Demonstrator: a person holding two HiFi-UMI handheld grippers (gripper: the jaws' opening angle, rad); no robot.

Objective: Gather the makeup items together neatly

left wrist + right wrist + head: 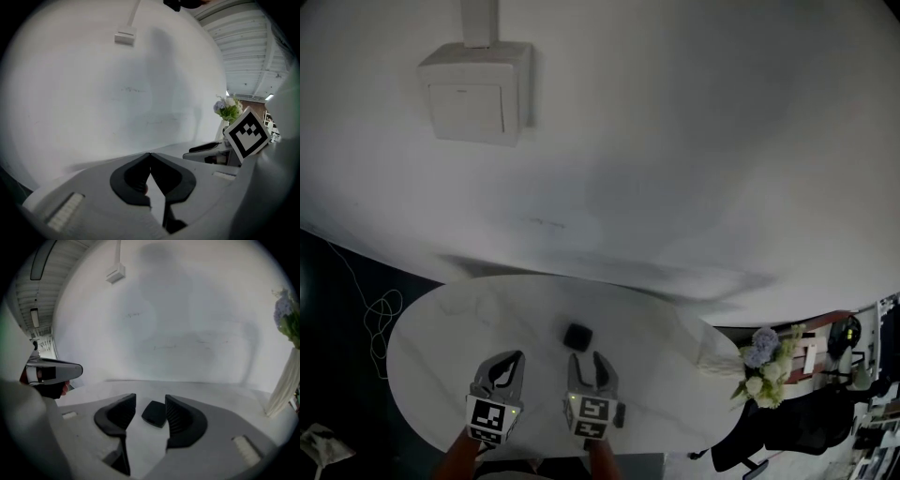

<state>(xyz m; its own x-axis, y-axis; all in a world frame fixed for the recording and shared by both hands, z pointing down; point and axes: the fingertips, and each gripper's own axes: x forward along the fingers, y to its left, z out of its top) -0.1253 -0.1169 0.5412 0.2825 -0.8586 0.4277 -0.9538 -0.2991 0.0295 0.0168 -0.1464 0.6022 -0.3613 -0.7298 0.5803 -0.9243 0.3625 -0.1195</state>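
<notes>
A small black square compact [577, 335] lies flat near the middle of the white oval table [441, 328]. My right gripper [587, 358] stands open just behind it. In the right gripper view the compact [154, 413] shows in the gap just past the tips of the right gripper [150, 401], and neither pad touches it. My left gripper [511, 361] is beside the right one, to its left, over bare tabletop. In its own view the left gripper [150, 155] has its jaws closed tip to tip with nothing between them. A small dark oblong item [620, 415] lies by the right gripper's body.
A bunch of white and lilac flowers [764, 370] in a pale vase stands at the table's right edge. A white wall with a switch box [473, 92] rises behind the table. Dark floor and a cable [380, 319] lie left of the table.
</notes>
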